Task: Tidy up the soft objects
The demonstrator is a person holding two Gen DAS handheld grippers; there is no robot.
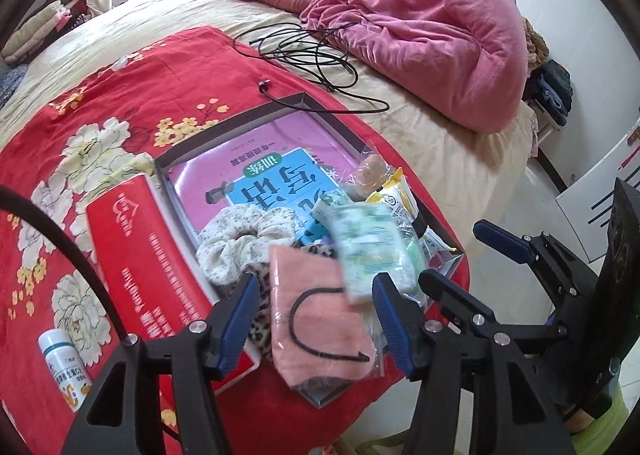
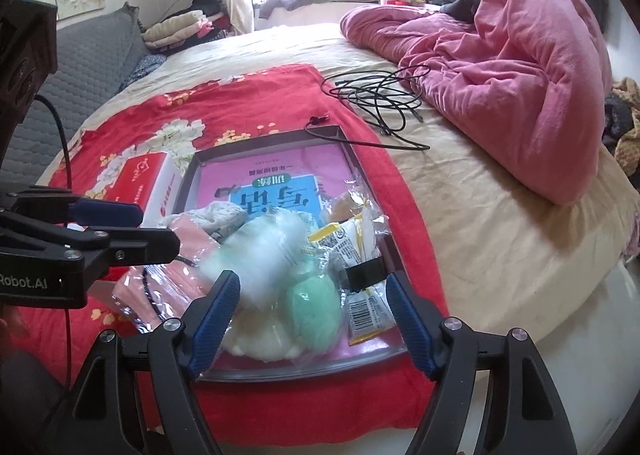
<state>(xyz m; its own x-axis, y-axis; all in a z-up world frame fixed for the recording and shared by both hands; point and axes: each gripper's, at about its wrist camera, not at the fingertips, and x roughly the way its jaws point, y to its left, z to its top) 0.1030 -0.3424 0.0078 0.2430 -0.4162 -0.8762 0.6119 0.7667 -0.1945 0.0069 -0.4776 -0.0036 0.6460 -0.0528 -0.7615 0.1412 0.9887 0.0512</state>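
A: Both tongs, left tongs [image 1: 316, 319] and right tongs [image 2: 310, 319], stand apart and empty above the tray [image 2: 192, 179] on the bed.

B: The blurred tissue pack [image 1: 368, 251] there looks light, squashy and slippery; pinch across its middle.

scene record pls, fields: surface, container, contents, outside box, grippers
surface: red floral blanket on a bed
container: shallow open box holding a pink and blue book
contents: scrunchie, pink cloth in clear bag, green and white soft pack, yellow snack packet
outside box: red carton, white bottle, black cable
grippers: left gripper open, right gripper open, neither holding anything
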